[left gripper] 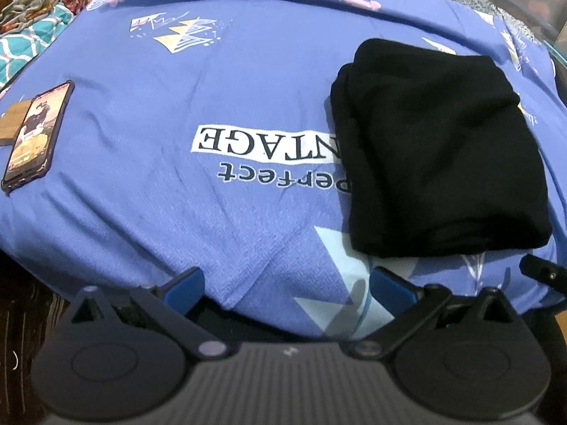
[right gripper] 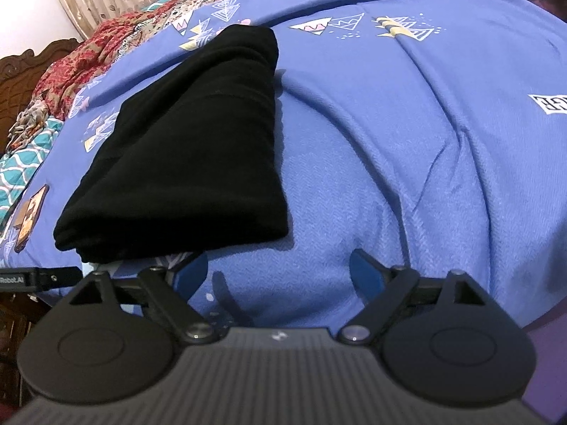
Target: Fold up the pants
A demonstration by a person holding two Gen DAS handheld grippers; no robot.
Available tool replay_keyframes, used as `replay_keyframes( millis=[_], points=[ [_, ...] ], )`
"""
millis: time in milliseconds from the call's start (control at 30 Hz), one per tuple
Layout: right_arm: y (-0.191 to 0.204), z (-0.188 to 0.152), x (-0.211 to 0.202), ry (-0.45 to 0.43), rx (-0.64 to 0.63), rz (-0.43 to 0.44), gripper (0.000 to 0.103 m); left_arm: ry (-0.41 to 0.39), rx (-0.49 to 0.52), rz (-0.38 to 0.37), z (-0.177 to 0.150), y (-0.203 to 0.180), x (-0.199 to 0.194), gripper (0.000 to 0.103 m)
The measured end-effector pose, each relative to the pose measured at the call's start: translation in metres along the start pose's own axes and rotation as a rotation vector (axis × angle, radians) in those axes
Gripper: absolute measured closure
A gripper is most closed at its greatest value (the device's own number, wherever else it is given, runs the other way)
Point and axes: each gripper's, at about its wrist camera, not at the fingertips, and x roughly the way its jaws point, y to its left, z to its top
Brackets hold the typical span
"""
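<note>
Black pants point(left gripper: 436, 148), folded into a thick, neat rectangular bundle, lying flat on the blue bedsheet point(left gripper: 219, 71) with its triangle prints. Landmark: the white "VINTAGE" label point(left gripper: 262, 143) printed on that sheet. Bundle directly beside this label, one edge covering the label's last letters. Far from the label on its other side, a phone point(left gripper: 35, 134) with lit screen, resting partly on a small wooden piece point(left gripper: 14, 117), well apart from the pants. Beyond the label, at the sheet's far edge, a red patterned blanket point(right gripper: 88, 49).

Left gripper point(left gripper: 287, 283) on the near side of the label, jaws spread wide, only bare sheet between the blue pads, no contact with the pants. Right gripper point(right gripper: 278, 276) just beside the near edge of the bundle, jaws also spread wide, holding nothing; nearest blue pad point(right gripper: 193, 272) close to the cloth, contact not clear.
</note>
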Motion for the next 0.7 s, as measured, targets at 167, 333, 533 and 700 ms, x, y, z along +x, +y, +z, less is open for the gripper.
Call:
replay_keyframes(
  millis=[167, 333, 533, 700],
  points=[
    [-0.006, 0.003, 0.001, 0.001, 0.001, 0.024, 0.007, 0.009, 0.003, 0.015, 0.0, -0.001, 0.002, 0.0],
    [-0.009, 0.005, 0.002, 0.004, -0.004, 0.042, 0.002, 0.009, 0.015, 0.027, 0.002, -0.002, 0.004, 0.0],
    [-0.012, 0.006, 0.003, 0.003, 0.003, 0.068, 0.0, -0.024, 0.044, 0.085, 0.004, -0.006, 0.002, 0.0],
    [-0.016, 0.007, 0.003, 0.004, 0.0, 0.075, 0.0, -0.065, 0.064, 0.107, 0.007, -0.009, -0.005, 0.0]
  ],
)
